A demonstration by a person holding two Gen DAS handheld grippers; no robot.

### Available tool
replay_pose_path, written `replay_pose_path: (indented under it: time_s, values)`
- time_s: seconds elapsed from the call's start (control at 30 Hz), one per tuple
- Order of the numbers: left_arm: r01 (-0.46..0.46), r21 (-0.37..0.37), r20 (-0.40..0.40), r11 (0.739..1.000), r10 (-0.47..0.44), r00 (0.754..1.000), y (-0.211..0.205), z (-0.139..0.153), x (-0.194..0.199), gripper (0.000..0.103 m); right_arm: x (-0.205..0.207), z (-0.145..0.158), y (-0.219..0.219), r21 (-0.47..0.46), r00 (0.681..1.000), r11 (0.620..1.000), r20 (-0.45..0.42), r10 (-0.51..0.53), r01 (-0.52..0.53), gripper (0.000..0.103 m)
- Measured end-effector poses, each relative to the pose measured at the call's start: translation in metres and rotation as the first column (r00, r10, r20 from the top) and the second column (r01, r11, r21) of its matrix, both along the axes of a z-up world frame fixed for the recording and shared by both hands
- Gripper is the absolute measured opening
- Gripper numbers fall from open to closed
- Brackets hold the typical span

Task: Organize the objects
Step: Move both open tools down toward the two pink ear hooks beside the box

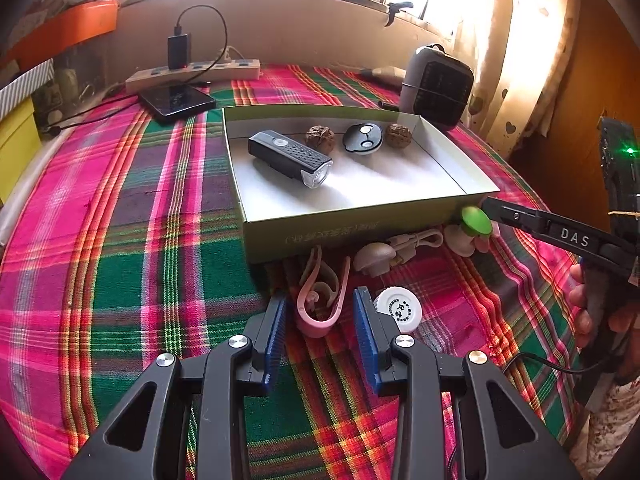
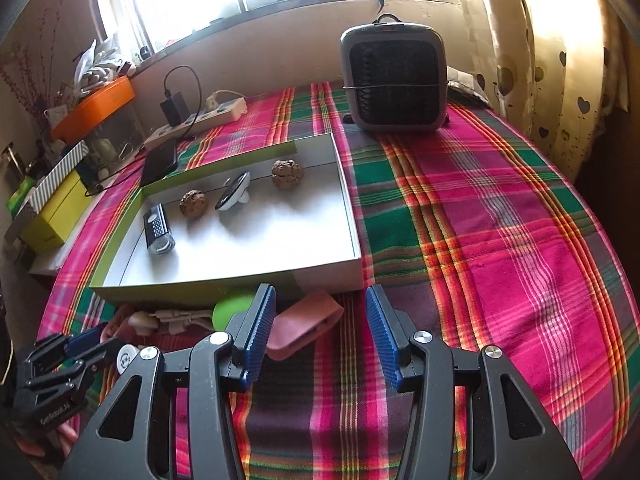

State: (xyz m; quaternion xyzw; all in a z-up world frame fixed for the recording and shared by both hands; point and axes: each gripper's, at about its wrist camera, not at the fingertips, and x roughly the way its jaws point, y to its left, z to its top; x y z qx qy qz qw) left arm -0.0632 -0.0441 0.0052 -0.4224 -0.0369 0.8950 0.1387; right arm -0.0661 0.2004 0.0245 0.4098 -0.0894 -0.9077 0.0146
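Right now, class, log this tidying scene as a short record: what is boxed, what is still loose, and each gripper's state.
container: open box on plaid cloth
inside box: bike light, two walnuts, round black fob
loose in front of box: pink strap, white cap, green knob, pink case
left gripper: open, empty
right gripper: open, over pink case

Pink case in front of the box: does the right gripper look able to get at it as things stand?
Probably yes. The pink case lies flat on the cloth just ahead of the open right gripper, nothing covering it; the box wall sits close behind.
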Motion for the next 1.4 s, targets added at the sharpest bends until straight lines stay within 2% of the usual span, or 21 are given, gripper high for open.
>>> replay_pose_path:
  time_s: [0.43,0.6,0.7,0.8,0.87,0.93,1.13,1.4]
  values:
    - [0.000,0.008,0.002,1.000,0.000,1.000,-0.001,0.001,-0.002,0.031,0.006,0.000,0.003,0.062,1.000,0.998,0.027,-0.009,0.007,0.048]
    - [0.000,0.007,0.002,1.000,0.000,1.000,-0.002,0.001,-0.002,0.031,0.011,0.001,0.005,0.130,0.999,0.991,0.039,-0.023,0.018,0.048]
    - [0.000,0.008,0.002,1.000,0.000,1.000,-0.002,0.001,-0.002,0.031,0.013,0.001,0.009,0.104,0.999,0.994,0.038,-0.019,0.015,0.048]
    - [0.000,0.008,0.002,1.000,0.000,1.000,-0.003,0.001,-0.002,0.031,0.015,0.000,0.012,0.131,0.997,0.990,0.048,-0.058,0.051,0.048]
    - [0.000,0.009,0.003,1.000,0.000,1.000,-0.002,0.001,-0.002,0.031,0.018,0.000,0.017,0.101,0.997,0.993,0.039,-0.072,0.068,0.048]
    - [0.000,0.009,0.003,1.000,0.000,1.000,-0.002,0.001,-0.002,0.031,0.021,0.001,0.017,0.069,0.998,0.996,0.026,-0.065,0.063,0.048]
    - [-0.001,0.009,0.003,1.000,0.001,1.000,-0.002,0.001,-0.003,0.031,0.019,-0.006,0.003,0.055,1.000,0.998,0.022,-0.008,0.007,0.048]
    - [0.003,0.002,0.002,1.000,-0.003,1.000,-0.002,0.001,-0.003,0.031,0.021,-0.011,0.001,0.110,0.999,0.994,0.038,-0.005,0.001,0.048]
